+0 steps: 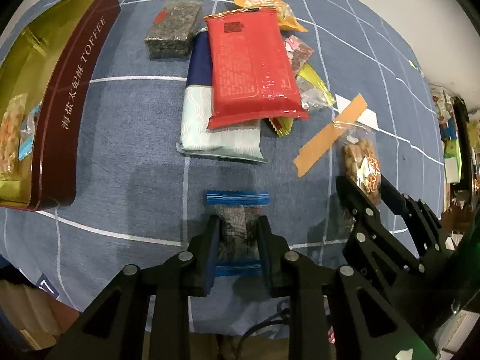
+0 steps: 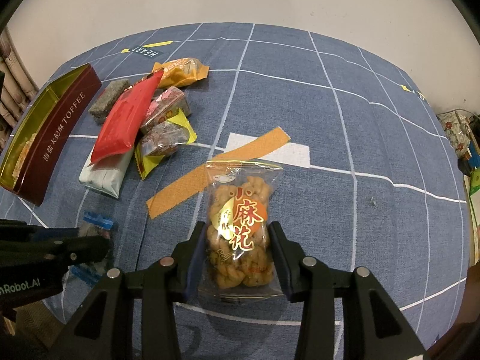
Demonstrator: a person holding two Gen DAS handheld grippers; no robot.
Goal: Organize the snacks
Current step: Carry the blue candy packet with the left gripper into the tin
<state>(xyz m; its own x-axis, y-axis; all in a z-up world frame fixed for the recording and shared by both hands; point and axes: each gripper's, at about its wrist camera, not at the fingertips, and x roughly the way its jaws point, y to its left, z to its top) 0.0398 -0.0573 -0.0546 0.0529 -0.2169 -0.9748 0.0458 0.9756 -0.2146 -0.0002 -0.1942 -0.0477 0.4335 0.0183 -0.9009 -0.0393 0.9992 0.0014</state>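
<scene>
My left gripper (image 1: 238,222) is shut on a small grey snack packet with blue crimped ends (image 1: 237,198), low over the blue checked cloth. My right gripper (image 2: 237,228) is shut on a clear packet of fried dough twists (image 2: 240,186), its pads pressing on both long sides. In the left wrist view that twist packet (image 1: 360,156) shows between the right fingers, to the right of my left gripper. A dark red toffee box (image 1: 60,114) with a gold inside lies open at the far left and holds a few snacks.
A pile of snacks lies in the middle: a red packet (image 1: 252,69) on a white and navy packet (image 1: 198,120), a dark block (image 1: 174,30), an orange packet (image 1: 270,3), yellow wrappers. An orange tape strip (image 2: 210,174) is stuck on the cloth. Clutter lines the right edge.
</scene>
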